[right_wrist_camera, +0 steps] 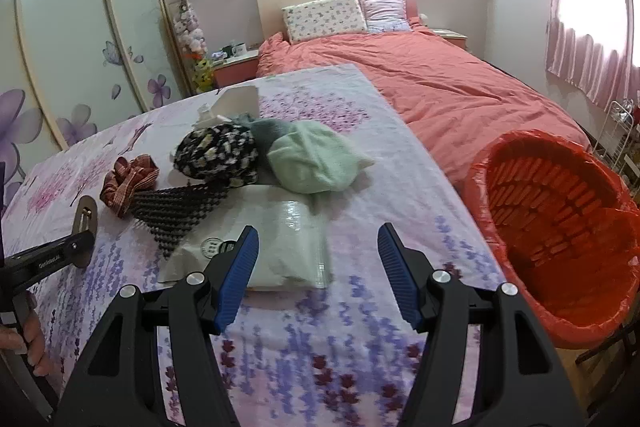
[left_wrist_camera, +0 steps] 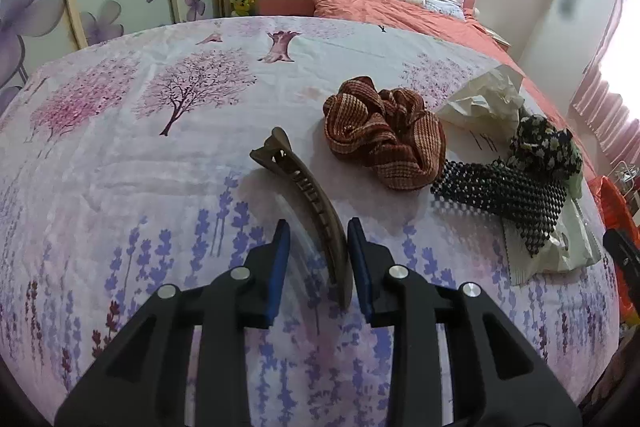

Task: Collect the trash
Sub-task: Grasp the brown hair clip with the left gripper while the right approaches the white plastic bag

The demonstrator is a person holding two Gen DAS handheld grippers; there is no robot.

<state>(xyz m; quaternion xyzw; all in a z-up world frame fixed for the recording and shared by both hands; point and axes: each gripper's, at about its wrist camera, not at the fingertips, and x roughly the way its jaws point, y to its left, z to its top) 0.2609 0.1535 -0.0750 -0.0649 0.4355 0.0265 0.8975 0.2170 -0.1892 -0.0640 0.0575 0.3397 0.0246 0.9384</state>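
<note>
Brown hair clip [left_wrist_camera: 308,203] between narrowed left fingers [left_wrist_camera: 280,259], grip unclear; right fingers [right_wrist_camera: 236,279] spread, empty

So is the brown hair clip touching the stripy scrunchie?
Apart. The left wrist view shows the hair clip lying beside the scrunchie, with a strip of bedsheet plainly visible between them.

each gripper [left_wrist_camera: 319,241] is black, with ribbed blue pads and silver screws.
</note>
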